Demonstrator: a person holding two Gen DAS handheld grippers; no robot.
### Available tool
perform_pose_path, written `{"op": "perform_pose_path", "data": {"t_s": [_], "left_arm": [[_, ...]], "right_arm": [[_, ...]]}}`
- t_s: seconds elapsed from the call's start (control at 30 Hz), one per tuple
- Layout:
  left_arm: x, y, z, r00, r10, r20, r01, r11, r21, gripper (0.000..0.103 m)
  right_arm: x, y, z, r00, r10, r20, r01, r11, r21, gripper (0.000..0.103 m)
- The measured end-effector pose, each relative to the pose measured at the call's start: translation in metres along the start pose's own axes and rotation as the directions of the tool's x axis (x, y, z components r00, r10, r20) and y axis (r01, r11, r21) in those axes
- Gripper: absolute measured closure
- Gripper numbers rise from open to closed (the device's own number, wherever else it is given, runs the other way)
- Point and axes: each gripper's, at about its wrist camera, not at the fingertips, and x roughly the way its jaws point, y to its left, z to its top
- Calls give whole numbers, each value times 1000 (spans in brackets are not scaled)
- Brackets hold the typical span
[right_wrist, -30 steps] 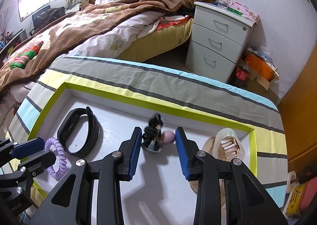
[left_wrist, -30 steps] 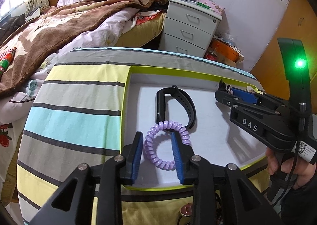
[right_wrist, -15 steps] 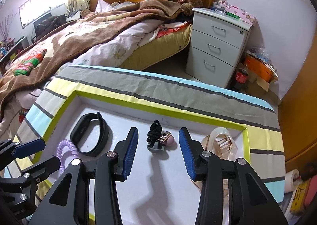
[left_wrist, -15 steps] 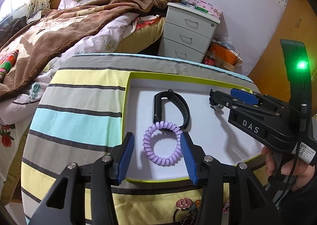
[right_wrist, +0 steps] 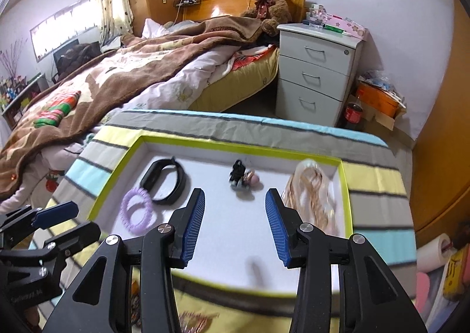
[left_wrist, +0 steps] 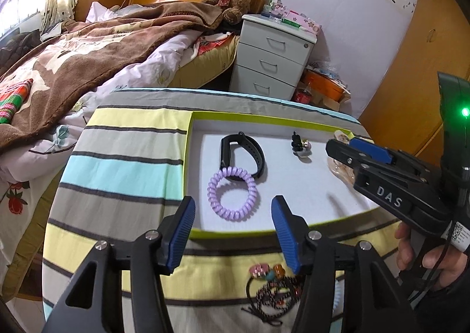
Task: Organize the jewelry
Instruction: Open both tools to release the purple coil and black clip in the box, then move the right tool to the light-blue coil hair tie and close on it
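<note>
Your tray (left_wrist: 188, 154) sits on the striped counter (left_wrist: 123, 162) and already carries the big pale claw clip (right_wrist: 314, 195) at 3 o'clock, the black band (left_wrist: 242, 154) at 10, and the purple coil tie (left_wrist: 233, 193) touching it at 8. The loose jewelry heap (left_wrist: 274, 292) lies outside the tray at 6 o'clock: light, limp, likely tangled, so pinch one strand. Both your left gripper (left_wrist: 233, 233) and right gripper (right_wrist: 235, 224) are spread wide, holding nothing.
</note>
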Motion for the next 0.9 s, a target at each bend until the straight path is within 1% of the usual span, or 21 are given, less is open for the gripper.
{"op": "perform_pose_path", "data": {"t_s": [0.07,0.2,0.33,0.43,0.5,0.57,0.67,0.77,0.9], "left_arm": [[-6,2,-7,1000,-8,9,8,1000,3,47],[-15,9,-20,1000,-15,1,15,1000,-9,46],[-24,15,-33,1000,-22,-9,21,1000,-17,41],[-29,20,-42,999,-40,-14,39,998,-38,40],[-32,22,-48,999,-43,-16,43,999,-33,39],[-34,23,-54,999,-43,-25,43,998,-37,39],[-37,26,-63,996,-81,-27,79,995,-53,38],[-40,28,-70,996,-82,-27,80,995,-51,38],[-42,32,-78,996,-76,-44,73,996,-57,37]], "right_arm": [[-9,2,-10,1000,5,10,-5,1000,5,59],[-21,4,-31,1000,19,6,-19,999,30,59],[-30,5,-52,1000,28,-1,-28,999,44,57],[-37,4,-69,999,39,-13,-38,997,67,55],[-41,3,-79,999,50,-17,-48,996,81,55],[-42,5,-90,998,61,-32,-58,994,94,55],[-39,10,-104,996,54,-67,-48,995,89,55],[-37,13,-115,995,51,-91,-43,995,91,55],[-34,18,-120,993,50,-102,-41,995,92,55]]}}
